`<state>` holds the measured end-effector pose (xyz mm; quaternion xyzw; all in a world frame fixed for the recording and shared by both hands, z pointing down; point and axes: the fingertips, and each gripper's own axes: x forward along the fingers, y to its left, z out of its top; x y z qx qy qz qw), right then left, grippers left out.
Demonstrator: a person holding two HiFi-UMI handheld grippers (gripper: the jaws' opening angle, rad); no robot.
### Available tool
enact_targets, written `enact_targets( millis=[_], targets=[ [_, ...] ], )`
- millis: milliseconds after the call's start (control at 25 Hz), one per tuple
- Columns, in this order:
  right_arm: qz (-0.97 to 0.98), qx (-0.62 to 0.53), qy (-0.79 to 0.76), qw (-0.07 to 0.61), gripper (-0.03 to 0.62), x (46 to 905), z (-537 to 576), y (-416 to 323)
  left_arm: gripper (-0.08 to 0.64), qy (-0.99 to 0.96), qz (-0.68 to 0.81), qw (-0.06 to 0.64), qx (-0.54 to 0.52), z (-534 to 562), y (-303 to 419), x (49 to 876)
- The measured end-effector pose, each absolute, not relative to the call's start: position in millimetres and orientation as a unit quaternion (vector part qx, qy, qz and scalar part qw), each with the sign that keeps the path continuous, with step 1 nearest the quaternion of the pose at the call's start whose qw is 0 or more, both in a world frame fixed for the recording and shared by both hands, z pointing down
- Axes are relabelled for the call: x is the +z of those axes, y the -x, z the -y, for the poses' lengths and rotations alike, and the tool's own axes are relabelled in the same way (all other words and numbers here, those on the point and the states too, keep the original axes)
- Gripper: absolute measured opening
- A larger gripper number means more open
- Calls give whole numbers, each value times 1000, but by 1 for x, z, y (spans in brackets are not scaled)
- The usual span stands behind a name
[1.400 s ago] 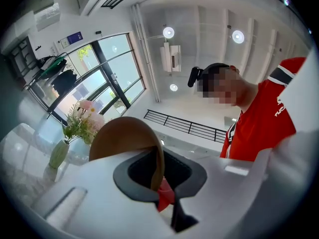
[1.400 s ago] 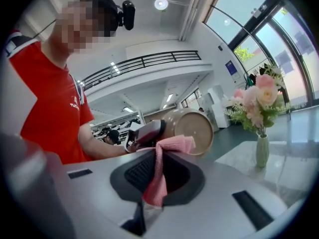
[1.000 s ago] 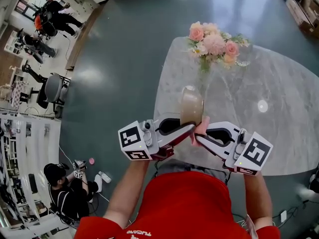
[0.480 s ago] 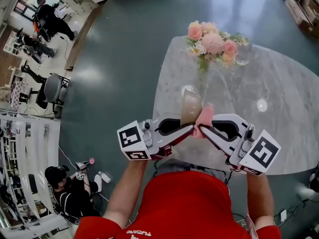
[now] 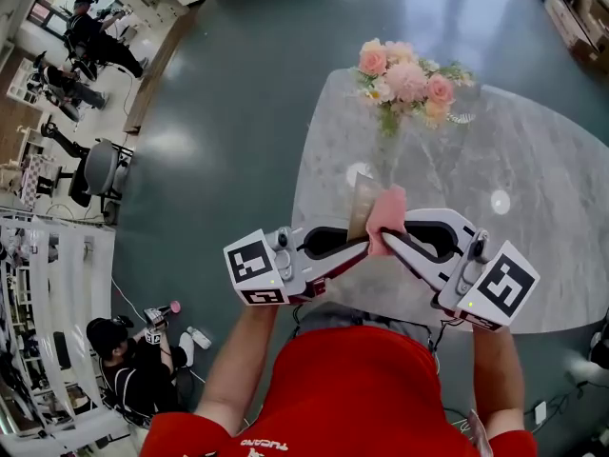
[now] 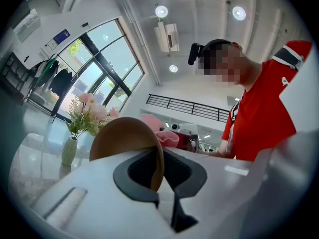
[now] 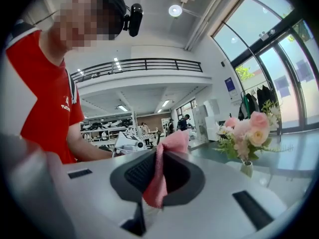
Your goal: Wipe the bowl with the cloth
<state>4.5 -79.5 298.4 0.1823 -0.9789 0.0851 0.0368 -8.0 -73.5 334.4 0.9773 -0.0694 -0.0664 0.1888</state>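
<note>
The brown bowl (image 5: pixel 363 206) is held up on its edge above the near side of the table, with my left gripper (image 5: pixel 364 246) shut on its rim. In the left gripper view the bowl (image 6: pixel 122 138) rises out of the jaws of the left gripper (image 6: pixel 158 176), its rim pinched between the pads. My right gripper (image 5: pixel 385 241) is shut on the pink cloth (image 5: pixel 385 212), which lies against the bowl's right side. In the right gripper view the cloth (image 7: pixel 162 168) stands up between the pads of the right gripper (image 7: pixel 152 183). The pink cloth (image 6: pixel 159 131) also shows just behind the bowl.
A vase of pink flowers (image 5: pixel 407 84) stands at the far side of the marble table (image 5: pixel 533 188). A small round white spot (image 5: pixel 501 202) lies on the table to the right. People, chairs and equipment (image 5: pixel 95 169) are on the floor at the left.
My right gripper has carried the cloth up and forward along the bowl, from its lower edge to its upper right side. The bowl has turned more edge-on. The left gripper has barely moved.
</note>
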Motion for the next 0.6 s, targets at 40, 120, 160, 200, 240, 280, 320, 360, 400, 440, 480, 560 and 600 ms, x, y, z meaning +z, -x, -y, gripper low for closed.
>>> enact_targets(
  millis=[40, 120, 160, 200, 240, 280, 320, 360, 400, 440, 480, 560, 600],
  targets=[
    [979, 87, -180, 37, 25, 300, 79, -4, 21, -978, 69, 187, -63, 73, 8, 335],
    [980, 91, -171, 42, 25, 303, 74, -3, 21, -978, 68, 186, -58, 71, 8, 337],
    [981, 88, -169, 45, 25, 303, 73, -2, 21, -979, 66, 185, -54, 69, 7, 338],
    [980, 83, -172, 48, 25, 302, 74, -1, 21, -980, 65, 182, -50, 67, 6, 339],
    [979, 78, -180, 50, 25, 302, 77, -1, 21, -981, 64, 180, -46, 65, 6, 340],
    [978, 75, -190, 50, 25, 301, 82, -2, 21, -981, 64, 178, -43, 64, 6, 341],
    [975, 75, -202, 48, 25, 301, 87, -4, 21, -981, 63, 177, -40, 63, 6, 341],
    [973, 77, -211, 46, 25, 300, 91, -7, 21, -982, 61, 175, -38, 61, 6, 341],
    [972, 79, -216, 46, 25, 300, 92, -9, 21, -982, 59, 173, -35, 59, 6, 341],
    [972, 81, -215, 47, 25, 299, 92, -10, 21, -983, 57, 171, -32, 57, 5, 341],
    [973, 80, -211, 49, 25, 298, 88, -10, 21, -984, 57, 168, -28, 55, 5, 341],
    [976, 71, -198, 57, 25, 297, 80, -7, 21, -985, 56, 165, -21, 53, 5, 342],
    [977, 65, -195, 61, 25, 298, 78, -5, 21, -985, 56, 163, -18, 52, 4, 343]
  ],
)
